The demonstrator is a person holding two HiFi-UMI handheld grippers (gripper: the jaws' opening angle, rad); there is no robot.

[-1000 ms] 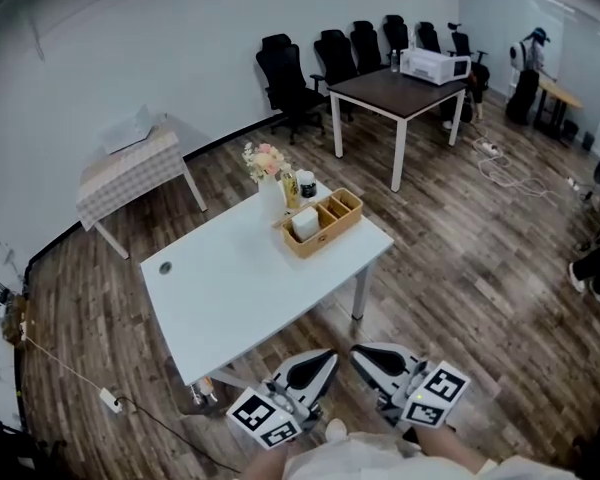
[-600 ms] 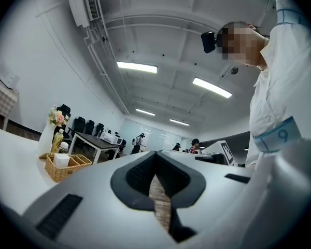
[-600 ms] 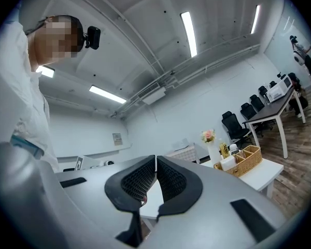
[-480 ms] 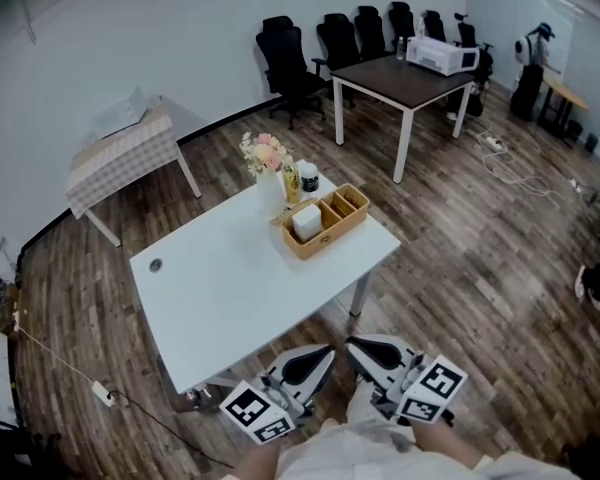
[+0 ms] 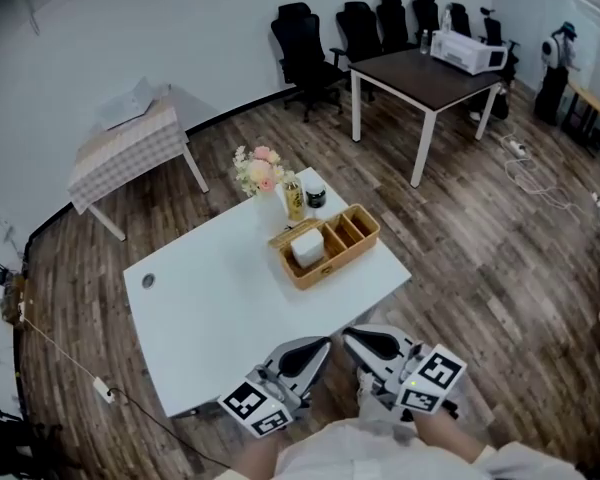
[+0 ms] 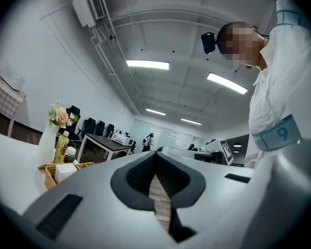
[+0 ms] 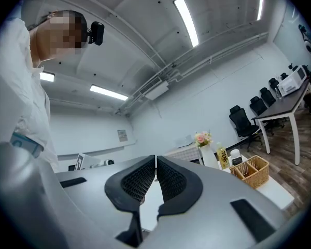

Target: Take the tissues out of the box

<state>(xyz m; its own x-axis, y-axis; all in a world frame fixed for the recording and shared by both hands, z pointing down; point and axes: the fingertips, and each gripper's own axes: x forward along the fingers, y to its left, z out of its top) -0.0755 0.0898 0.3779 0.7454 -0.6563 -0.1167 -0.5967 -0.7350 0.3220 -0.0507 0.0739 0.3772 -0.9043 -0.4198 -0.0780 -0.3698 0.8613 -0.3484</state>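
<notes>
Left tool (image 5: 323, 347), right tool (image 5: 351, 339) closed, empty.

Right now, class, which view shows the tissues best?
Head view: the tissues show from above, white in the box's end compartment. Left gripper view catches the tissues side-on, small. Right gripper view shows only the box.

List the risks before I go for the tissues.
Both the left gripper and right gripper are shut; unopened, they would only push the tissues down.
The vase, bottle and jar stand just beyond the wicker box; a long reach could topple them.
</notes>
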